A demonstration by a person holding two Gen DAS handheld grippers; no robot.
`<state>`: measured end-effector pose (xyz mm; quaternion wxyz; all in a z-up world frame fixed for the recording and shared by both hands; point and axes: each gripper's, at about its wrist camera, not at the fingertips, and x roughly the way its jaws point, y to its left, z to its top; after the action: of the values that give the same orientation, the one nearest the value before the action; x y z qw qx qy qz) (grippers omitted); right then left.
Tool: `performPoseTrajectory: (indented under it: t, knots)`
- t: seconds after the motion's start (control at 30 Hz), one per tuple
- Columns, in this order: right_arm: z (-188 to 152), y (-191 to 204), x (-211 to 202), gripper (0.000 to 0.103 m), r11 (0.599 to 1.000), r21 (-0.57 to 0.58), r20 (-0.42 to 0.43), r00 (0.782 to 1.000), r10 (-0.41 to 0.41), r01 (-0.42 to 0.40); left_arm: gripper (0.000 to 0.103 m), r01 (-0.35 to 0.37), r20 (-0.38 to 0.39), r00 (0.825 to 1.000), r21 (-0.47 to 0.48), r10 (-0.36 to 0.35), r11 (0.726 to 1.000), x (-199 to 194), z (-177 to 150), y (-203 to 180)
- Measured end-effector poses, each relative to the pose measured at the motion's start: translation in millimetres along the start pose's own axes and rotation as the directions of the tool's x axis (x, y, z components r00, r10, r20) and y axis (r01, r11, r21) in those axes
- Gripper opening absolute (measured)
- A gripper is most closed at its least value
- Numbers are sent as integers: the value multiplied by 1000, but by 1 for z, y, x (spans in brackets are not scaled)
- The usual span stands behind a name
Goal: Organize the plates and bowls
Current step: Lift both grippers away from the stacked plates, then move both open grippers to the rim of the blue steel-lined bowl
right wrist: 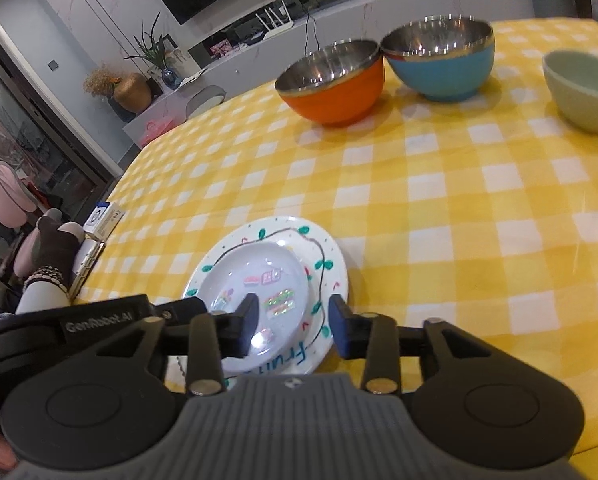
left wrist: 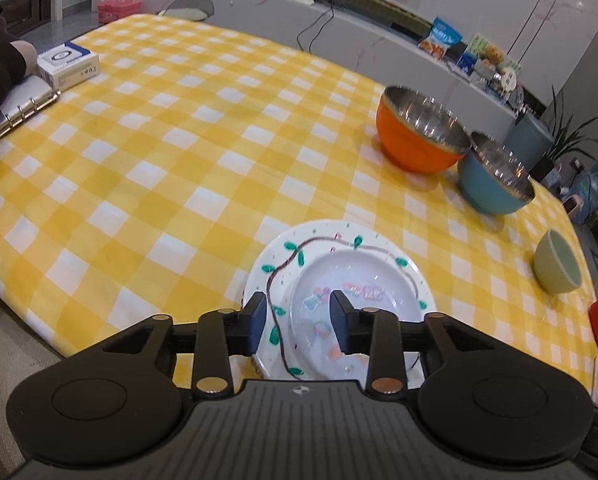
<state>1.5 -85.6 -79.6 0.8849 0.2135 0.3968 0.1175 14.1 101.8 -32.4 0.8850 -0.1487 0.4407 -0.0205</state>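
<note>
Both tongs, left gripper (left wrist: pixel 298 317) and right gripper (right wrist: pixel 292 321), hang spread over the small plate (left wrist: pixel 351 300) nested on the big plate (left wrist: pixel 299 256) near the table's (left wrist: pixel 179 160) edge; bowls (left wrist: pixel 419 136) wait far right, unstacked.

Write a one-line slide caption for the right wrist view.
Open right gripper over stacked plates; three bowls beyond.

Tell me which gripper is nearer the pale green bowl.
Right, I'd judge. The right gripper sits over the stacked plates' edge that faces the pale green bowl; the left gripper sits over their opposite edge.
</note>
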Motion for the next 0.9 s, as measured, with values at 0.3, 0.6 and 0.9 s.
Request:
performPoseTrajectory:
  t: [0.3,0.6,0.9]
  knots:
    - [16,3,-27,69,993,-60,132,987,-88,97,42,35,212,975,170,-71,985,-39,5,-36]
    - [62,-18,-66,86,971,-28,251,942,-223,237,42,138,247,952,184,-181,973,-46,24,-75]
    - [96,-65,-92,88,928,7,343,871,-353,373,47,193,249,935,240,-252,951,-30,36,-132]
